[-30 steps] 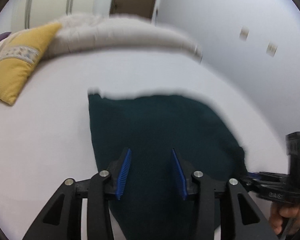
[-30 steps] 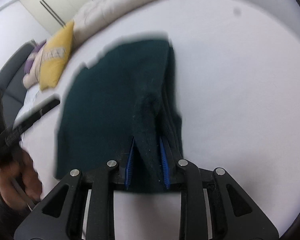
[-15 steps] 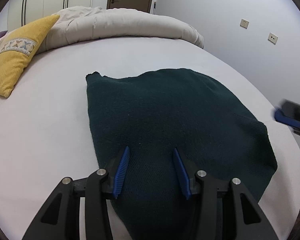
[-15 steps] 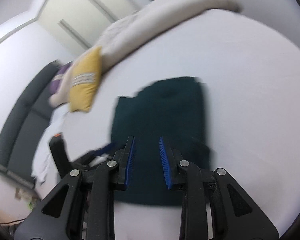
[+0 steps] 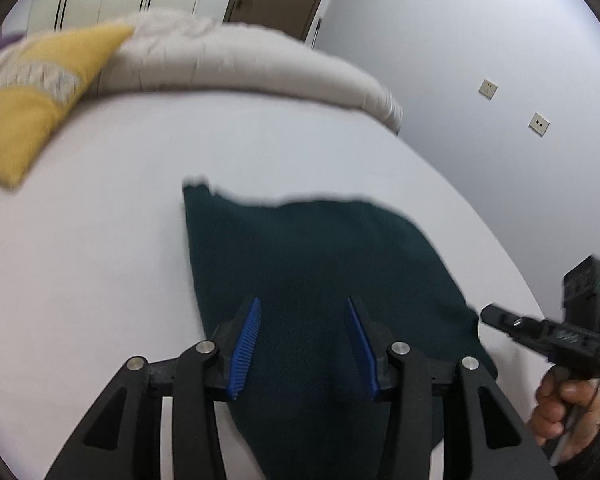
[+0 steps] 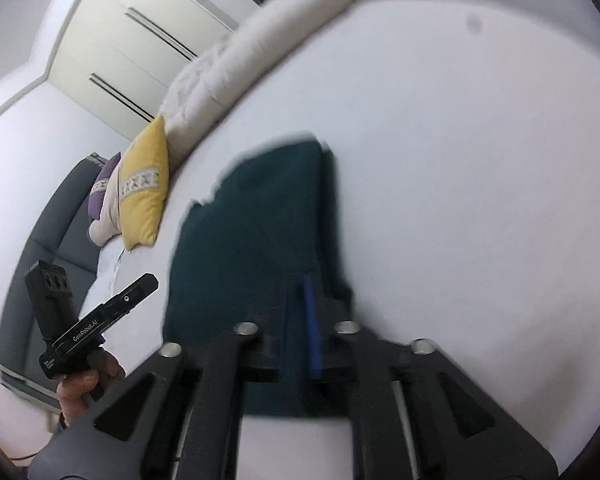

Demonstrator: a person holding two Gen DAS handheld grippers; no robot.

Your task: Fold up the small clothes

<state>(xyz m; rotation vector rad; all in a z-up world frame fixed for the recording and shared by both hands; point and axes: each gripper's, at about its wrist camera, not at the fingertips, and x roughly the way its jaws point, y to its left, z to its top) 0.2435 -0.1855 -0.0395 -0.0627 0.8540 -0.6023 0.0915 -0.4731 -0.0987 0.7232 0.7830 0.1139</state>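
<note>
The left gripper (image 5: 304,344) hangs just above the near part of the dark green knit garment (image 5: 320,280), its jaws wide apart and holding nothing, the ribbed blue pads (image 5: 246,344) clear of the cloth. In the right wrist view the right gripper (image 6: 300,328) has its jaws drawn narrow near the garment's near right edge; the picture is blurred there, so I cannot tell whether cloth is pinched between them. The garment lies flat on the white bed sheet (image 5: 100,240), with a doubled layer along its right side in the right wrist view.

The risk, as I judge it: a thick, soft knit can slip from a shallow pinch, or both layers may lift together, so the fold drags crooked across the smooth sheet.

The knit looks fuzzy and matte, its far edge uneven. Farther off lie a plump yellow cushion (image 5: 32,108) with a patterned band and a long pale rolled duvet (image 5: 236,60)
</note>
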